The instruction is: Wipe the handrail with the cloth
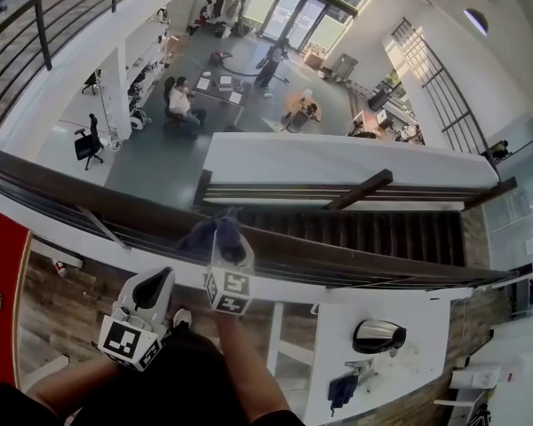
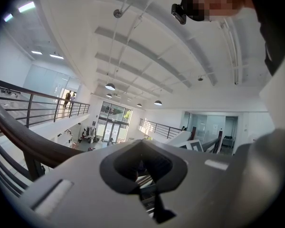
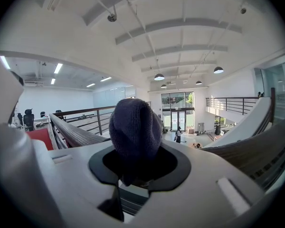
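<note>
A dark wooden handrail (image 1: 373, 263) crosses the head view from left to lower right. My right gripper (image 1: 228, 272) is at the rail, shut on a dark blue cloth (image 1: 215, 236) that rests on the rail's top. In the right gripper view the cloth (image 3: 135, 127) bulges up out of the right gripper (image 3: 137, 172), with the handrail (image 3: 71, 131) running off to the left. My left gripper (image 1: 147, 302) hangs lower left, short of the rail, holding nothing. In the left gripper view the left gripper (image 2: 143, 169) looks shut and the handrail (image 2: 23, 139) curves past on the left.
Beyond the rail is a drop to a lower floor (image 1: 160, 153) with desks, chairs and several people. A staircase (image 1: 373, 231) descends just past the rail. A white desk (image 1: 400, 362) with a dark rounded object (image 1: 378, 335) stands at lower right; a red panel (image 1: 0, 260) at left.
</note>
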Available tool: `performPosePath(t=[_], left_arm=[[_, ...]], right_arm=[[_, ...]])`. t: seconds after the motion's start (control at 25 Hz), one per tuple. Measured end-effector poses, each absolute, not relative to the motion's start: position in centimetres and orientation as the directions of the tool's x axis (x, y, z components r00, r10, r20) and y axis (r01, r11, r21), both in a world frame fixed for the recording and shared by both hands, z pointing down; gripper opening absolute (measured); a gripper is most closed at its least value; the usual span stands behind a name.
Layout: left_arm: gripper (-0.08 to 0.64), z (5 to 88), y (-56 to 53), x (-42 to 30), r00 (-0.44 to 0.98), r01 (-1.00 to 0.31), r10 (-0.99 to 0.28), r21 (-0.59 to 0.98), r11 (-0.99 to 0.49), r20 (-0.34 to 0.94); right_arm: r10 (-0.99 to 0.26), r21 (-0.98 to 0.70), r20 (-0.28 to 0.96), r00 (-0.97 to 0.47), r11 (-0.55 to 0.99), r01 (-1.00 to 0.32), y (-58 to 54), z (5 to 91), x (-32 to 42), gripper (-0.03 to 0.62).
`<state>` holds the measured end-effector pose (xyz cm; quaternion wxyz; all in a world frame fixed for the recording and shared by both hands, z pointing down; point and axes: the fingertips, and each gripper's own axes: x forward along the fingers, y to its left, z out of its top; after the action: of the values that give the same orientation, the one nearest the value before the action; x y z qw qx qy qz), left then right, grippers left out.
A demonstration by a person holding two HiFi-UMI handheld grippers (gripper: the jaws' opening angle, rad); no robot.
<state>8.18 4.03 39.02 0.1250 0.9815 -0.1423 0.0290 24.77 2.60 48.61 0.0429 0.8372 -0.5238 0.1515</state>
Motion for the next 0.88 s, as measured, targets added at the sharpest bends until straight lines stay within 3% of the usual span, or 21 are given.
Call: performPosePath(t=[0.88], left_arm=[[0.0, 39.3, 4.8, 9.7, 0.963, -0.267, -0.252, 0.248, -0.931, 0.091]], right_arm=[[-0.84, -0.061, 0.309, 0.446, -0.485, -0.872, 5.5, 48.5, 27.5, 0.109]])
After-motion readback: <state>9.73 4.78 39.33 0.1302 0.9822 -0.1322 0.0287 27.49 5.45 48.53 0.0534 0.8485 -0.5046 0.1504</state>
